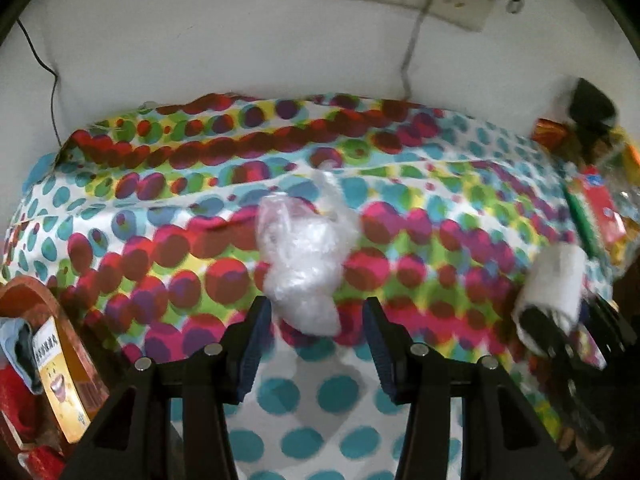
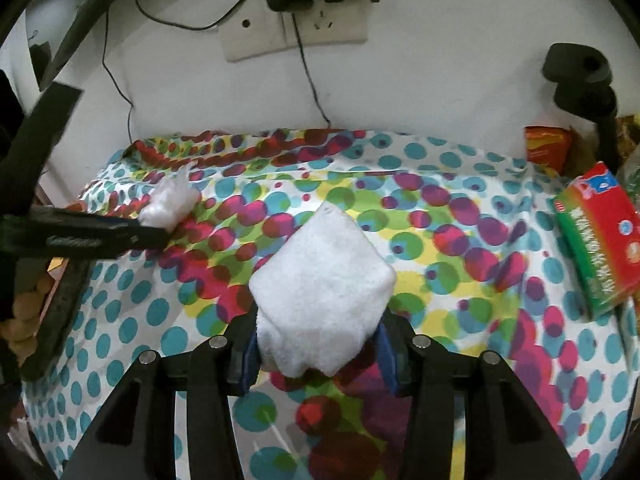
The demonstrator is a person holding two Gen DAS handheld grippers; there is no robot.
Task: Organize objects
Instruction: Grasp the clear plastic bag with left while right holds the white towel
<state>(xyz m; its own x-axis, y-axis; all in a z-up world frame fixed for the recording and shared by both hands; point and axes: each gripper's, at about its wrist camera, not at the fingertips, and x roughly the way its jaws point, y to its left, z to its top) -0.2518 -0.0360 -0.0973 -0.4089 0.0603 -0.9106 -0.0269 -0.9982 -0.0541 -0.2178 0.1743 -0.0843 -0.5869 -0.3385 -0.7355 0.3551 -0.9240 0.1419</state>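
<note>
A crumpled clear plastic bag [image 1: 304, 256] lies on the dotted cloth [image 1: 168, 208], just ahead of my left gripper [image 1: 316, 320], whose jaws stand open with the bag's near end between the tips. The bag also shows in the right wrist view [image 2: 170, 202], at the tip of the left gripper's fingers [image 2: 120, 232]. My right gripper [image 2: 318, 344] is shut on a folded white towel [image 2: 320, 276] and holds it over the cloth [image 2: 460, 240]. The towel shows at the right in the left wrist view [image 1: 554, 288].
A red and green box [image 2: 596, 240] lies at the right edge of the cloth, with an orange packet [image 2: 546, 148] and a black stand [image 2: 580, 84] behind it. A brown container [image 1: 60, 364] with red items sits at the left. Wall sockets [image 2: 296, 32] with cables hang behind.
</note>
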